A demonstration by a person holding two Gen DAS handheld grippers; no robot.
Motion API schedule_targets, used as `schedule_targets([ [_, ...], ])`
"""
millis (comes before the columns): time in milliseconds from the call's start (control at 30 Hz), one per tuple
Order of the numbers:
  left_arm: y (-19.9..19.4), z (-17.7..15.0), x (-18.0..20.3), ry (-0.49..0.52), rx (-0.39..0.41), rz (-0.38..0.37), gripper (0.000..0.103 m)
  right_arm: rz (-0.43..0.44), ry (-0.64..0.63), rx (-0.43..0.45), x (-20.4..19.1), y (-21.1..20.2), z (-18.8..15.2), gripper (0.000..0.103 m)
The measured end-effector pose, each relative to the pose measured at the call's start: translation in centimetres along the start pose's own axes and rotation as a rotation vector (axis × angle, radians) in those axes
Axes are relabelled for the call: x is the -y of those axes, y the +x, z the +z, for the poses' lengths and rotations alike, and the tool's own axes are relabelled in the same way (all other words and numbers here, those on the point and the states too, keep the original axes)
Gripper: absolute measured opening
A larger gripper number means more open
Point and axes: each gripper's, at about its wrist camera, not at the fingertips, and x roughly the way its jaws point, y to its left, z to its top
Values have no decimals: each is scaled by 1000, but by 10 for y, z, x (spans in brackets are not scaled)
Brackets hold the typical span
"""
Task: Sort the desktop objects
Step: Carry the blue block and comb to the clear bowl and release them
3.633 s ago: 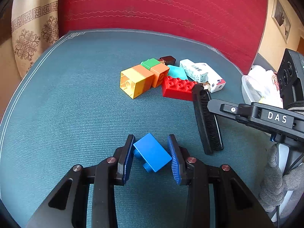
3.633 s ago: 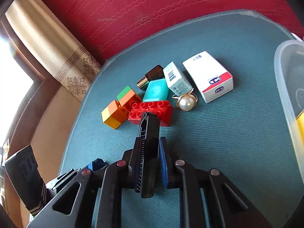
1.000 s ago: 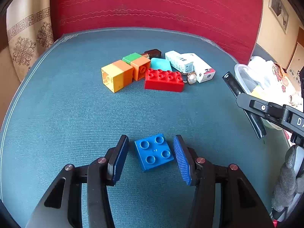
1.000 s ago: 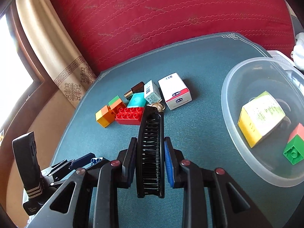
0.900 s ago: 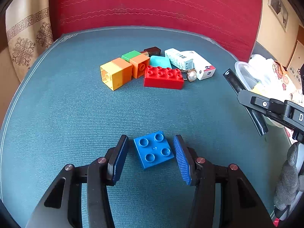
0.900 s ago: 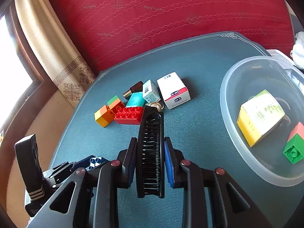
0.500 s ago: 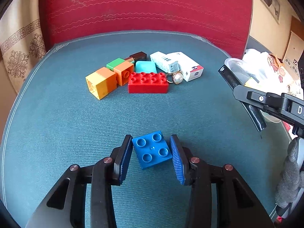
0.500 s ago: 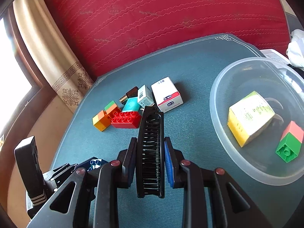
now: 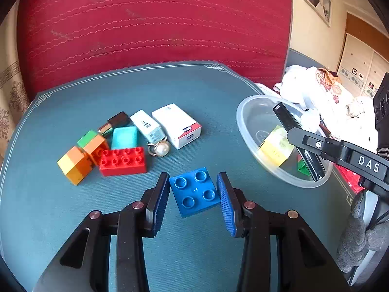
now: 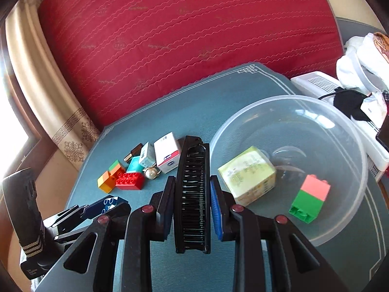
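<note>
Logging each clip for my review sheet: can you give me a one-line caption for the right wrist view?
Right gripper holds a black comb beside a clear bowl containing a yellow box and a green-and-pink block.

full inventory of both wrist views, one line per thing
blue brick: 1, blue, between left jaws
comb: 1, black, in right jaws
red brick: 1, red, mat centre-left
stacked bricks: 2, yellow-orange and green-orange, left of red brick
teal block: 1, teal, behind red brick
pearl ring: 1, right of red brick
white boxes: 2, behind ring
lipstick: 1, brown
bowl: 1, clear, right
yellow box: 1, in bowl
pink-green brick: 1, in bowl
mat: 1, teal
left gripper: shut
right gripper: shut
</note>
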Motion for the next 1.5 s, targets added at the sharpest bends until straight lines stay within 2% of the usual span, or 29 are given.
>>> schedule_targets([
  [233, 18, 33, 34, 37, 20, -72, 43, -112, 11, 69, 36, -12, 16, 30],
  [533, 51, 61, 73, 65, 4, -143, 43, -213, 90, 89, 87, -13, 27, 30],
  [733, 75, 77, 88, 69, -15, -164, 43, -245, 104, 80, 105, -6, 30, 30],
  [1067, 107, 95, 100, 62, -41, -185, 44, -306, 77, 81, 112, 5, 34, 30],
  [1133, 114, 96, 99, 38, -66, -209, 53, -316, 76, 76, 113, 7, 33, 31],
  [1167, 117, 95, 98, 23, -78, -224, 63, -318, 77, 77, 114, 7, 32, 31],
  [1200, 118, 94, 96, 11, -81, -236, 65, -323, 79, 74, 114, 8, 32, 31],
  [1500, 110, 92, 84, -28, -51, -222, 65, -341, 49, 77, 109, 7, 31, 36],
])
